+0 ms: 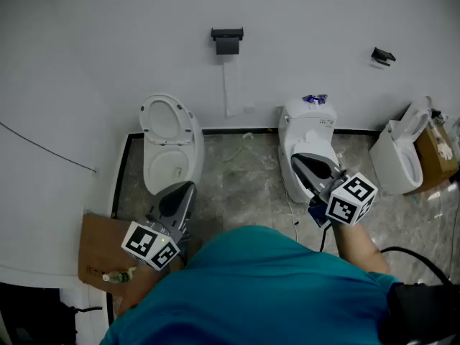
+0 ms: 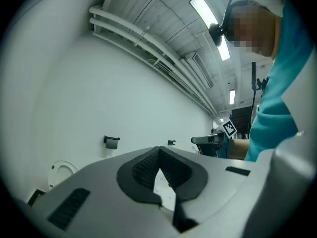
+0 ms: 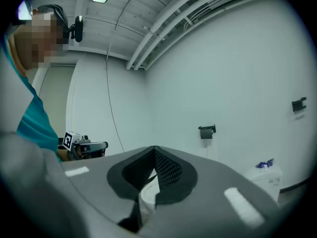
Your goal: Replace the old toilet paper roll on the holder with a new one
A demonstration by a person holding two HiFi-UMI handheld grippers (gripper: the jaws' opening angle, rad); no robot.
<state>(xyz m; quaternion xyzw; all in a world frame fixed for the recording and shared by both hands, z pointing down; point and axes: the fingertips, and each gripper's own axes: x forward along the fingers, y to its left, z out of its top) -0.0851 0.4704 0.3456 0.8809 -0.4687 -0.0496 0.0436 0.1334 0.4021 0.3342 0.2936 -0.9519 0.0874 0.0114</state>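
Observation:
A dark toilet paper holder (image 1: 227,40) is fixed high on the white wall, and a thin strip of white paper (image 1: 230,85) hangs below it. The same holder (image 2: 112,142) appears left of the jaws in the left gripper view, and the holder (image 3: 207,131) sits right of them in the right gripper view. My left gripper (image 1: 188,186) is shut and empty, level, over the floor by the left toilet. My right gripper (image 1: 295,157) is also shut and empty, in front of the middle toilet. A small blue-and-white wrapped item (image 1: 315,99) lies on that toilet's tank.
An open-lidded toilet (image 1: 169,142) stands at left, a closed one (image 1: 309,139) in the middle and a third (image 1: 400,157) at right. A second wall fitting (image 1: 383,54) is at upper right. A cardboard box (image 1: 97,250) with a bottle (image 1: 115,276) sits lower left.

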